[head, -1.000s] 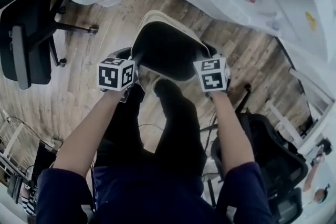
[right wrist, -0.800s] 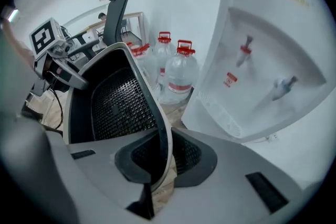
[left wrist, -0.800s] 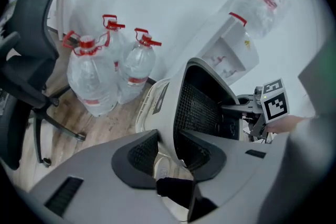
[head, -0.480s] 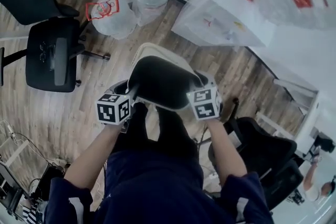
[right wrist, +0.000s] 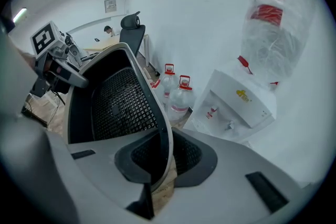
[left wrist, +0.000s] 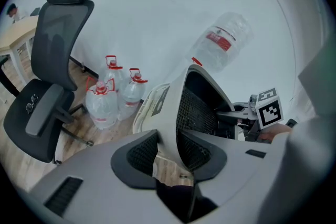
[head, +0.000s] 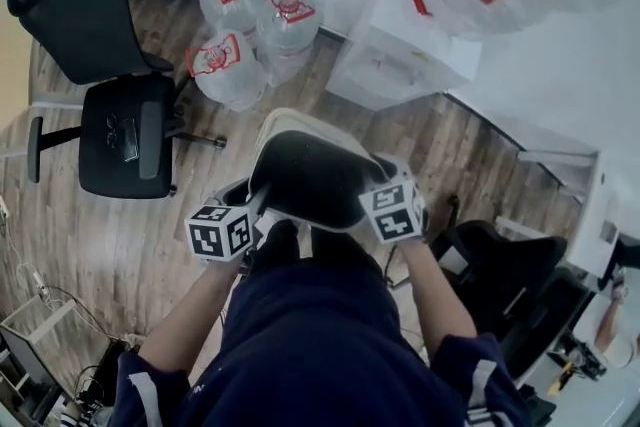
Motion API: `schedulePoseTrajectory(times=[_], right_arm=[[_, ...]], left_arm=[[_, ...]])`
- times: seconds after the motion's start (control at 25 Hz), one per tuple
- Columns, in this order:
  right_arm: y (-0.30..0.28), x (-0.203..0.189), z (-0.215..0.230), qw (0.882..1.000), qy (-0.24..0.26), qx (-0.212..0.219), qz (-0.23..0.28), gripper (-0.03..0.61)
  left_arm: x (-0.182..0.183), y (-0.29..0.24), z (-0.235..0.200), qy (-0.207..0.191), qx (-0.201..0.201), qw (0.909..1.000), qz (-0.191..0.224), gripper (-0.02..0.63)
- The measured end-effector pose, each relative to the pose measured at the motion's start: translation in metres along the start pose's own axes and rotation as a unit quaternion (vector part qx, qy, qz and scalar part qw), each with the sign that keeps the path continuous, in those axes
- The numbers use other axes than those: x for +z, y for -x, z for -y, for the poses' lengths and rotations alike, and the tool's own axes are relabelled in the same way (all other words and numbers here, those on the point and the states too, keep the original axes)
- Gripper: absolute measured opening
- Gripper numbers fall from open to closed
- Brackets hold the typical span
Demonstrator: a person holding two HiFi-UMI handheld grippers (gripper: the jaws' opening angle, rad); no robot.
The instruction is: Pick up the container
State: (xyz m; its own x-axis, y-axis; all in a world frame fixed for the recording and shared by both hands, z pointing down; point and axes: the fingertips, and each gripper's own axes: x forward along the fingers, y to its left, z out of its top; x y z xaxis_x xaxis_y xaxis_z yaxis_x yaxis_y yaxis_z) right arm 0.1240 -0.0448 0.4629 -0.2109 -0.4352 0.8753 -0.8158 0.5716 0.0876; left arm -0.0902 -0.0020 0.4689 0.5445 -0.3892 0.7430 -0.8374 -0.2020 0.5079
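Plainly, the container [head: 310, 177] hangs clear of the wooden floor [head: 120, 235], on the near side of the water dispenser [head: 400, 50], carried between both grippers. The left gripper [left wrist: 170, 152] has its jaws clamped on 1 wall of it, and the right gripper [right wrist: 160, 160] pinches the opposite wall likewise. Against 1 s ago the hold is unchanged. The dispenser and the 3 water jugs [head: 225, 65] left of it have slid fully into the head view, so the pick-up looks complete.
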Motion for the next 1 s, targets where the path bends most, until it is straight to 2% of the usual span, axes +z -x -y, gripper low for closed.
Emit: schedulePoseTrajectory(times=[0.36, 1.0], right_arm=[[0.038, 0.010, -0.012, 1.000, -0.005, -0.019, 0.023, 0.054], [0.056, 0.017, -0.015, 0.998, -0.013, -0.041, 0.046, 0.052]], left_arm=[[0.003, 0.036, 0.013, -0.005, -0.005, 0.9997, 0.024, 0.144], [0.010, 0.052, 0.019, -0.020, -0.010, 0.9991, 0.036, 0.144]])
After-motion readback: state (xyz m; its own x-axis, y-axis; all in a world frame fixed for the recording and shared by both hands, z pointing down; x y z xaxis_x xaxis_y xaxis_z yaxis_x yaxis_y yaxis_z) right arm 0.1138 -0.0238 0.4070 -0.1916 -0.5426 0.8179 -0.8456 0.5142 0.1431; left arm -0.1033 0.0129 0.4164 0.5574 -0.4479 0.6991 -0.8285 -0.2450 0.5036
